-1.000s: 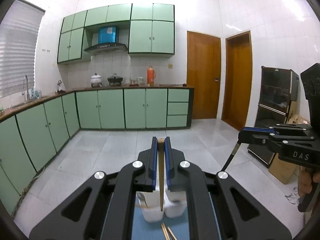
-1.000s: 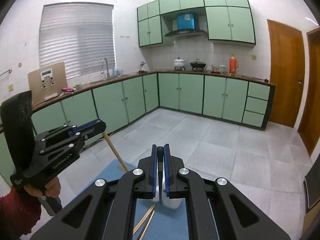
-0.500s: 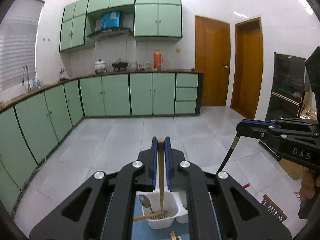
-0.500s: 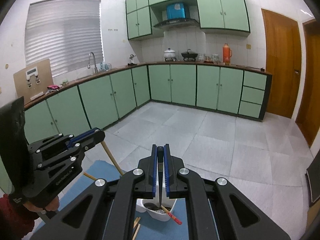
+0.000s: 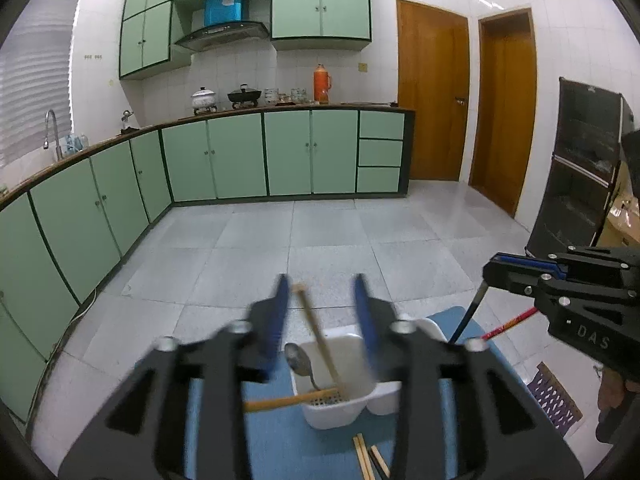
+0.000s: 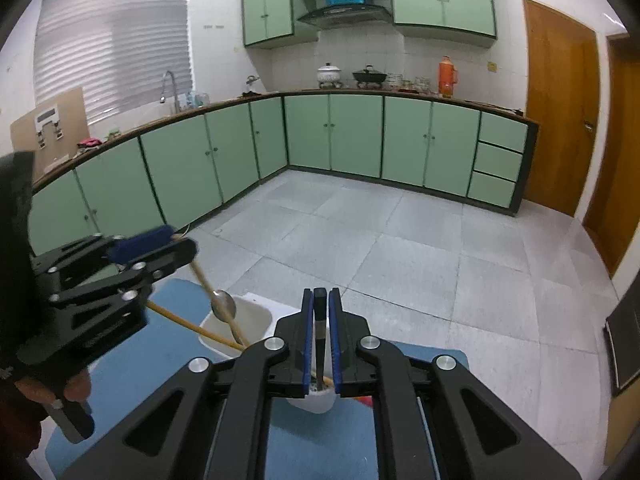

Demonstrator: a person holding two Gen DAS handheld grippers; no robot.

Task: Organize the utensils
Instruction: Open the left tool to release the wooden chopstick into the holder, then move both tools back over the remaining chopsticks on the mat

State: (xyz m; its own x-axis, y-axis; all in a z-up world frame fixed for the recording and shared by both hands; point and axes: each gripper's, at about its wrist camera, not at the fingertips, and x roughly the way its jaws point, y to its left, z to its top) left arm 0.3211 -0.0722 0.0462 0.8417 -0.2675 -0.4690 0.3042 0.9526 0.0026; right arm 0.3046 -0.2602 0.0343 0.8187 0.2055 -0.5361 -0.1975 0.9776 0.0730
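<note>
Utensil caddy [image 5: 340, 400], white, on blue mat [image 5: 280, 444]: one spoon [image 5: 298, 360], two wooden chopsticks [image 5: 316, 332] inside. Left tongs [image 5: 320, 300] spread, gripping nothing. Right tongs [image 6: 320, 320] clamp one black chopstick [image 6: 320, 312] above caddy. Tiled kitchen floor [image 5: 320, 240] beyond.

Both tools are matte black plastic with open triangular cut-outs and round silver screws – the left gripper [image 5: 320, 312] and the right gripper [image 6: 320, 332] each carry blue pads on their fingers [image 6: 307, 336]. White letters "DAS" mark the right one's side, and bare skin shows on the hand [image 6: 74, 390] – the sleeve looks dark red
</note>
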